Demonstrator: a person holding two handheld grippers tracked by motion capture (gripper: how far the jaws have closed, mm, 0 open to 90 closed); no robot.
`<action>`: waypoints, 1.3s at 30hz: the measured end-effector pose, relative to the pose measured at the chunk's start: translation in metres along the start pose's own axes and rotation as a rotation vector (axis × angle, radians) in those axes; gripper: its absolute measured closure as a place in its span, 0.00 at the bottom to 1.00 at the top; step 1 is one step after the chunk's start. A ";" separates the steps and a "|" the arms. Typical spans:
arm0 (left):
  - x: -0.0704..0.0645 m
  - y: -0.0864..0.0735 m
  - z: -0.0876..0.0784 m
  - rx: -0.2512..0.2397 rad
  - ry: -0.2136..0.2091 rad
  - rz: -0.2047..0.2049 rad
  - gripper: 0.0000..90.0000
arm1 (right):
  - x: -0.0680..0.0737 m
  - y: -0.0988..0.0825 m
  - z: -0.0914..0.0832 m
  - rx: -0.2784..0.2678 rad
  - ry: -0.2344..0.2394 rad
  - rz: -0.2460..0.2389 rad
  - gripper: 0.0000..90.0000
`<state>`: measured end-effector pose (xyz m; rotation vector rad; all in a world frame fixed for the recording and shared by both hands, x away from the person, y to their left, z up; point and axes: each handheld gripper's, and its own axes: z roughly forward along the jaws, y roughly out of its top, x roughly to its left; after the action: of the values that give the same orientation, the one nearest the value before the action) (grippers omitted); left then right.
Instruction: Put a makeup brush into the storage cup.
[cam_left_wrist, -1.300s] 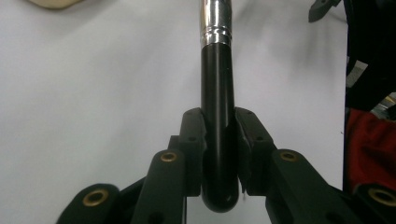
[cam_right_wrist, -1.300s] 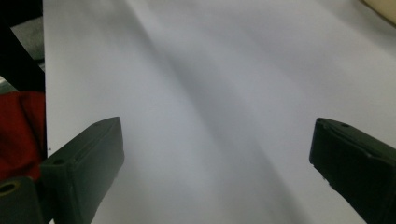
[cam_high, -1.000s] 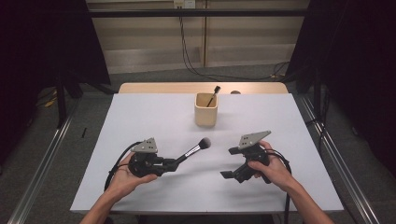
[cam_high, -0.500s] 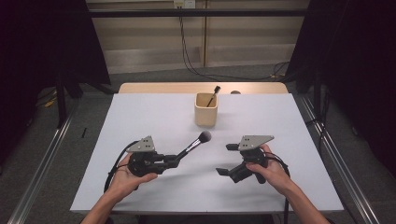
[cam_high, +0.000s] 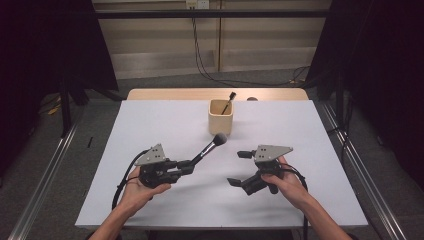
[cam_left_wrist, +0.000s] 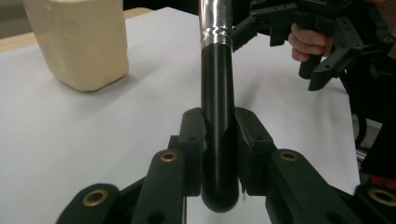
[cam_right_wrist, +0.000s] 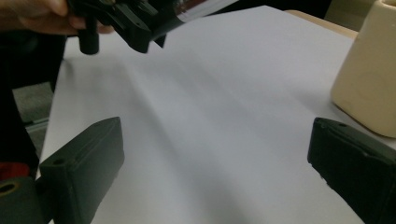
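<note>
1. White covers the worktop (cam_high: 165, 125), which fills the centre of the high view, with dark curtains at both sides and a pale wall with hanging cables at the top.
2. At the lower left of the high view, the left hand-held gripper (cam_high: 187, 166) is held in the person's left hand (cam_high: 137, 187), its jaws pointing toward the upper right.
3. Its jaws are pressed onto the black handle of a makeup brush (cam_high: 207, 149); in the left gripper view the handle (cam_left_wrist: 217, 121) stands between the two pads with its rounded end just below them and the silver ferrule at the top of the frame.
4. The brush slants up and right, its grey bristle head near the centre of the high view, just below the cream holder (cam_high: 220, 116) and apart from it.
5. That cream holder stands on the worktop in the upper middle of the frame with a second, dark brush (cam_high: 229, 101) leaning inside it.
6. At the lower right, the right hand-held gripper (cam_high: 241, 168) sits in the right hand (cam_high: 290, 185), jaws pointing left.
7. Its jaws are spread wide; the right gripper view shows bare white surface between them and nothing held.
</note>
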<state>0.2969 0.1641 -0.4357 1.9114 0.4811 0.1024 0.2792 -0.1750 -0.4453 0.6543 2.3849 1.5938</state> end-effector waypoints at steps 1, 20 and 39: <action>0.000 0.000 0.000 -0.005 -0.004 -0.001 0.83 | 0.001 0.001 0.001 -0.010 0.011 0.012 0.04; -0.014 0.012 0.009 -0.080 -0.049 0.034 0.83 | 0.007 0.027 0.019 -0.192 0.126 0.086 0.10; -0.017 0.009 0.018 -0.059 -0.070 0.043 0.83 | 0.000 0.027 0.023 -0.242 0.134 0.168 0.48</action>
<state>0.2892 0.1390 -0.4319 1.8618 0.3862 0.0771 0.2952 -0.1475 -0.4301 0.7350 2.2229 2.0154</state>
